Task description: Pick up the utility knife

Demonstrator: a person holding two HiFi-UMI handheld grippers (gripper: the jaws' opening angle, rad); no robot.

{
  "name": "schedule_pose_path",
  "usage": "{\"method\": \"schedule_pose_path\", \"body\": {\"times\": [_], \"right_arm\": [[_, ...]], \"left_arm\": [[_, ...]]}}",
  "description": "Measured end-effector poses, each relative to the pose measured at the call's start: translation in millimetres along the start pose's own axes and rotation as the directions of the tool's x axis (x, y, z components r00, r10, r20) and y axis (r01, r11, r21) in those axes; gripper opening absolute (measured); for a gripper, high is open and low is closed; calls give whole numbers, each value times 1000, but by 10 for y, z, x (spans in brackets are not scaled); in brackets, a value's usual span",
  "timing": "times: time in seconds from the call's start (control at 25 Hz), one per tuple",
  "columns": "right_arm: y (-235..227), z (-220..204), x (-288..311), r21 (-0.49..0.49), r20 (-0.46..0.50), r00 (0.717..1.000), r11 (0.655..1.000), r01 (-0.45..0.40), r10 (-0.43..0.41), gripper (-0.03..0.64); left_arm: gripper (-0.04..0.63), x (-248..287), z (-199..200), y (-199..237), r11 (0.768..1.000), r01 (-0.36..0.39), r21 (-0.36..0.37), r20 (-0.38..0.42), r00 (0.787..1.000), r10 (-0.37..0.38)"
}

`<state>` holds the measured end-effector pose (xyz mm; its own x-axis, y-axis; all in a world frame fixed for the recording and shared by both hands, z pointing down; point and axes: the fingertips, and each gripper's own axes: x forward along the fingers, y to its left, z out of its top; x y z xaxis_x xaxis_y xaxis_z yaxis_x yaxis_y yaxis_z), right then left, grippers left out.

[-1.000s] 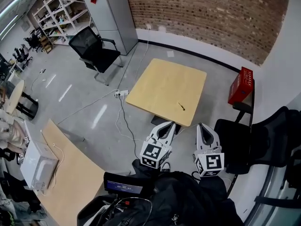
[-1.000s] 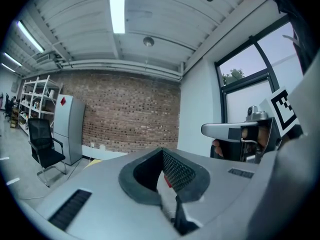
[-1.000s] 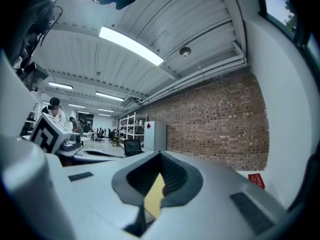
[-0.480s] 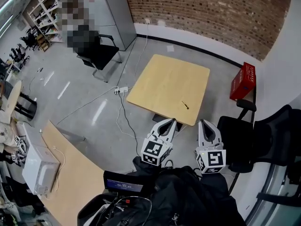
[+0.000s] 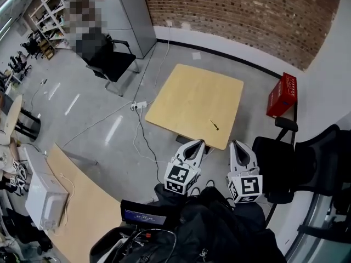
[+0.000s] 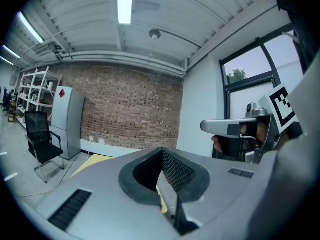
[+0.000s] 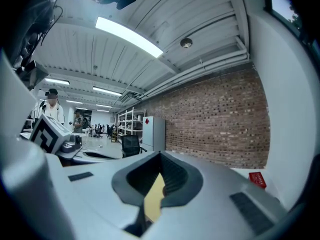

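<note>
The utility knife [image 5: 214, 125] is a small dark sliver lying near the near right corner of the square light-wood table [image 5: 186, 100]. Both grippers are held side by side in the air, short of the table's near edge and well apart from the knife. My left gripper [image 5: 198, 143] points at the table with its jaws together and nothing in them. My right gripper [image 5: 239, 144] is beside it, also shut and empty. In the left gripper view the left gripper [image 6: 165, 184] has its pads meeting, and in the right gripper view the right gripper [image 7: 152, 191] does too.
A red crate [image 5: 281, 95] sits on the floor right of the table. Black office chairs [image 5: 285, 169] stand at the near right, another chair [image 5: 109, 59] at the far left. A power strip with cables [image 5: 137, 106] lies left of the table. A wooden desk [image 5: 82, 201] is at lower left.
The head view has drifted slightly. Both grippers keep the same shut pose below the table's near edge, and the knife lies where it was.
</note>
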<state>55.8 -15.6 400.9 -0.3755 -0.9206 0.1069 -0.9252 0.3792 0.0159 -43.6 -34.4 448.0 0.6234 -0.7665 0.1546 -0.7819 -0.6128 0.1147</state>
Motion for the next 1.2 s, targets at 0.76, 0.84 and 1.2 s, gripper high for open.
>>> {"method": "schedule_pose_path", "body": {"times": [0.76,0.84,1.2], "right_arm": [[-749,74,885,29,36,996,996,-87,86,3],[-843,42,965,38,34,995,995,-95,94,3],[-1071,-163,1240,66,-4,991,989,-136,136,3]], "left_arm": [[0,1098,254,405,996,-84,23,-8,996,84],[0,1218,246,426,996,-91,26,-15,996,91],[0,1468,91,585,989,-149,2,-58,987,148]]}}
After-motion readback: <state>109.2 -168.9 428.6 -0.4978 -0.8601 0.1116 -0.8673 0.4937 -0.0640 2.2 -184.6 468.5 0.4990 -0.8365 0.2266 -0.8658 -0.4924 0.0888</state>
